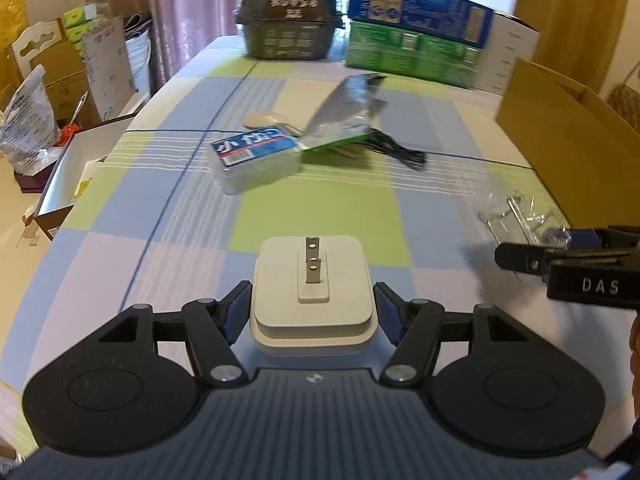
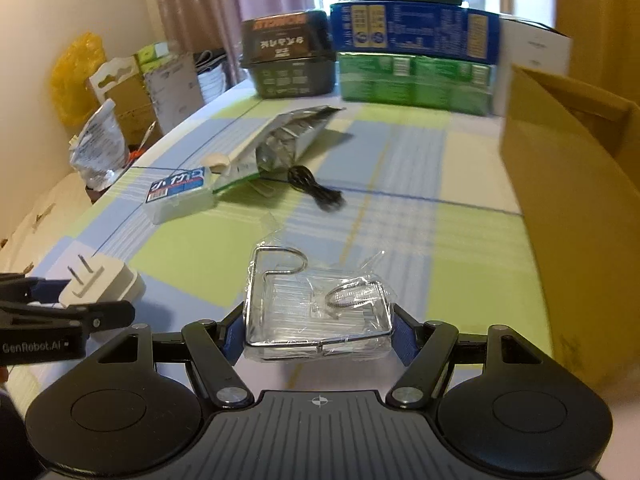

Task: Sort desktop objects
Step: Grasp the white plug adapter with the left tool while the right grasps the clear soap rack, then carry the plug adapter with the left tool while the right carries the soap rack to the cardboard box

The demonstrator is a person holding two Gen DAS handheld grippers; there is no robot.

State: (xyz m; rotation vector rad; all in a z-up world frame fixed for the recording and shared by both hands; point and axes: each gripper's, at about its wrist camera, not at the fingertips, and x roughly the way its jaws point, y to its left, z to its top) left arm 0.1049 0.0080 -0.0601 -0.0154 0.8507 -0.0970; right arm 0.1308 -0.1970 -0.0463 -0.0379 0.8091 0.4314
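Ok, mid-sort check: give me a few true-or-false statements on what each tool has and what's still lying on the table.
1. The left tool is shut on the white charger, prongs facing away from the camera. True.
2. The right tool is open, holding nothing. False: it grips the wire rack in clear wrap.
3. The black cable lies on the tablecloth, held by neither tool. True.
4. The cardboard box stands at the table's left edge. False: it stands on the right.
5. The blue-labelled plastic box is inside the cardboard box. False: it lies on the tablecloth.
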